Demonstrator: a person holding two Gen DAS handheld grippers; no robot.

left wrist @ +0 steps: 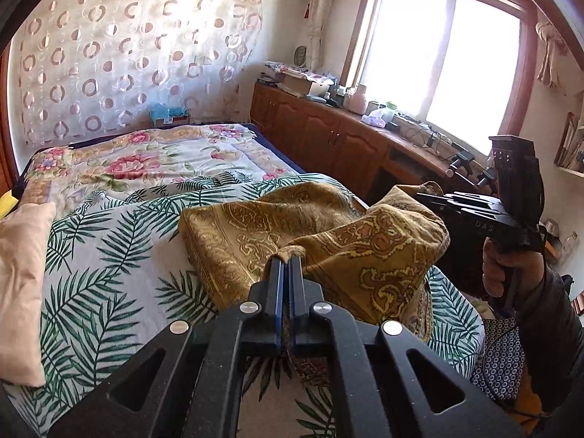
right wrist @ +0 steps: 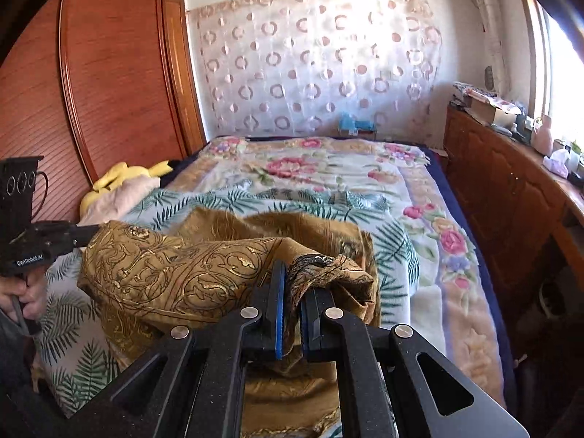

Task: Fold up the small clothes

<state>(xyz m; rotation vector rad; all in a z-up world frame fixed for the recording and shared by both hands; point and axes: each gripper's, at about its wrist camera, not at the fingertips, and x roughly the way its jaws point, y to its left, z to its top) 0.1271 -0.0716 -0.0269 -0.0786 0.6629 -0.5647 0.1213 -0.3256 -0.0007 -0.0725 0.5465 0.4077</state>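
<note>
Both tools clamped tight: left tool (left wrist: 287, 255) and right tool (right wrist: 296, 284) each pinching an edge of the gold paisley cloth (left wrist: 328, 233), lifted over the bed (left wrist: 109, 241). Thin pinch, could slip, ruining the fold.

A mustard-gold cloth (left wrist: 277, 226) with a paisley pattern lies crumpled near the bed's foot edge. Two of its near corners are lifted off the bed; the rest sags onto the palm-leaf sheet.
</note>
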